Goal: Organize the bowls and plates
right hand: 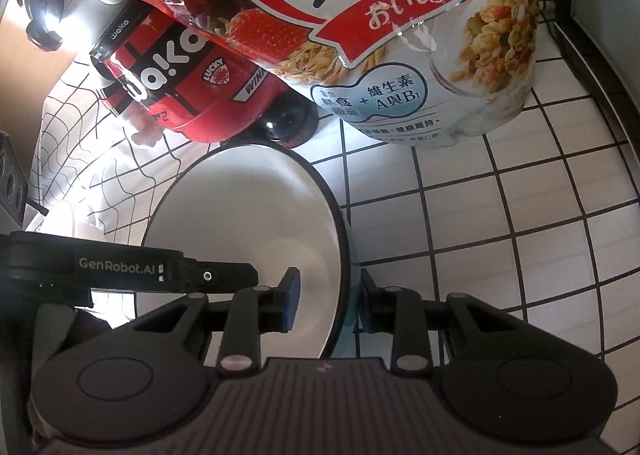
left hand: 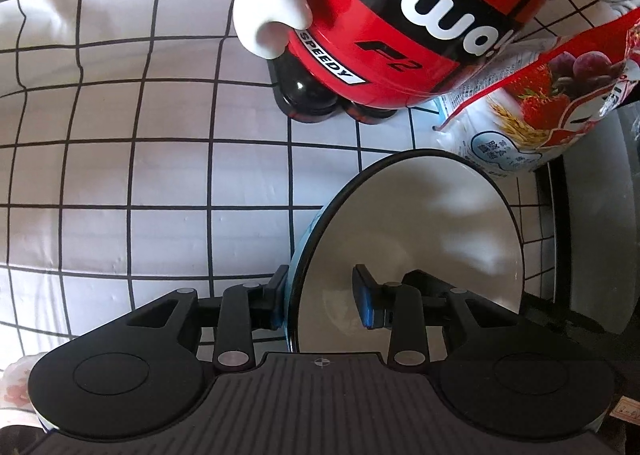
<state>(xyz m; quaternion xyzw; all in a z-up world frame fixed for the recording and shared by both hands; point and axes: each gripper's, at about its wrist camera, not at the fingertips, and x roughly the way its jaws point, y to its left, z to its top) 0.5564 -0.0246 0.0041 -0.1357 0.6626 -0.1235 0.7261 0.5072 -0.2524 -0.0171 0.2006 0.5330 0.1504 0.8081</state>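
Jaws of the left gripper (left hand: 320,301) straddle the near rim of a white plate (left hand: 408,223) with a dark edge, one pad outside the rim and touching it, the other standing over the plate's inner face with a gap showing, so I cannot tell whether they truly clamp it. Across the same plate, the right gripper (right hand: 328,301) has its jaws drawn narrow around the opposite rim, one pad inside over the white face and the other outside against the pale blue underside; it appears to grip the plate. The plate sits tilted on the bench (left hand: 140,175), which is covered in a white cloth with a black grid. Just beyond the plate stands a red and black toy figure (left hand: 400,35) with white hands and lettering on its body. Beside that figure, also beyond the plate, leans a red and white cereal bag (right hand: 400,35) printed with berries and granola.
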